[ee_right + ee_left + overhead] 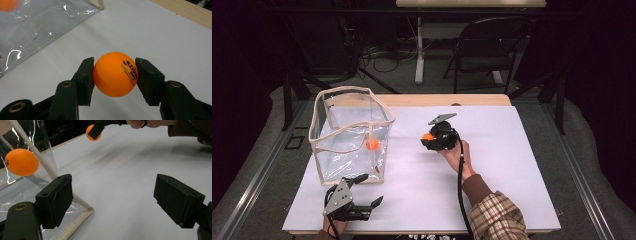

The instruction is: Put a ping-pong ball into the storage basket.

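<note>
Pinching our ball, the right gripper should carry it gently toward ten o'clock, over the bag.

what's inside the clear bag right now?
One orange ball sits inside the clear bag, near its right wall. The walls are see-through, so little is hidden, though glare on them could mask something small. A second orange ball is clamped in the right gripper, outside.

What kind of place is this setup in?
Probably a lab or data-collection room: a white-topped table ringed by dark curtains, loose floor cables, a folding chair and handheld grippers working orange balls beside a clear bag.
</note>
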The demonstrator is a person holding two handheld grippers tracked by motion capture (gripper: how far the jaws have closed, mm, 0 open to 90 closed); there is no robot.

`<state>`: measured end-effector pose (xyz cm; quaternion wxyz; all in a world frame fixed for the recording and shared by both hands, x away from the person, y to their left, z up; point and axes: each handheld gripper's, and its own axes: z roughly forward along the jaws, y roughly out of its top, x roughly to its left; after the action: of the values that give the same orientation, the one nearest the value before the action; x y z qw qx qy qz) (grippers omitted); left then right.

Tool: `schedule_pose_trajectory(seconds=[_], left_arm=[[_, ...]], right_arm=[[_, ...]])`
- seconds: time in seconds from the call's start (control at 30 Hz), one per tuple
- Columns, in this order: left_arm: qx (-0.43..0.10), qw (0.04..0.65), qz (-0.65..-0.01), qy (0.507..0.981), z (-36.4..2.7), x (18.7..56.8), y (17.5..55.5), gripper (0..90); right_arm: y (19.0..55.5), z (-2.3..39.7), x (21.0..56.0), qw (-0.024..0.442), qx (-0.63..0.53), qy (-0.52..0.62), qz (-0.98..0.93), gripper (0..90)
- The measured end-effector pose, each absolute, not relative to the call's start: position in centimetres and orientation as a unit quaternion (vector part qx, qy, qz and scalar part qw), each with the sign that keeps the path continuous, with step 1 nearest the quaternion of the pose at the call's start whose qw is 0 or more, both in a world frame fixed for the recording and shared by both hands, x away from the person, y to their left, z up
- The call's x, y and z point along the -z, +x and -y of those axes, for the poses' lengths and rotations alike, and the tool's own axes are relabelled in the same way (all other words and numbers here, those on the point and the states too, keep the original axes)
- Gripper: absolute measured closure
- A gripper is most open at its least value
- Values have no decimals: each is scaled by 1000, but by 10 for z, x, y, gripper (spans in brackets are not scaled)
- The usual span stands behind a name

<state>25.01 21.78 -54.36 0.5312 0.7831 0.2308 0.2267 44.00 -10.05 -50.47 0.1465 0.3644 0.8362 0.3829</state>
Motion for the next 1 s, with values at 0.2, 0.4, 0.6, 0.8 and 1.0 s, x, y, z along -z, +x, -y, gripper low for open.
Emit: schedule_pose_trajectory(seconds=[0.2, 0.4, 0.6, 0.8, 1.0], left_arm=[[-227, 530, -231, 784, -218, 543, 250, 159], [-227, 530, -230, 784, -218, 543, 250, 159], [-227, 530, -230, 784, -218, 543, 250, 159], [-227, 531, -230, 784, -218, 544, 250, 159], [-228, 530, -231, 784, -218, 543, 250, 159]], right_arm=[[437, 101, 498, 153, -385, 357, -837, 509], [436, 101, 496, 149, -385, 357, -838, 509], [434, 98, 491, 151, -388, 351, -839, 509], [432, 95, 485, 153, -390, 345, -840, 510], [432, 95, 475, 155, -393, 342, -839, 510]])
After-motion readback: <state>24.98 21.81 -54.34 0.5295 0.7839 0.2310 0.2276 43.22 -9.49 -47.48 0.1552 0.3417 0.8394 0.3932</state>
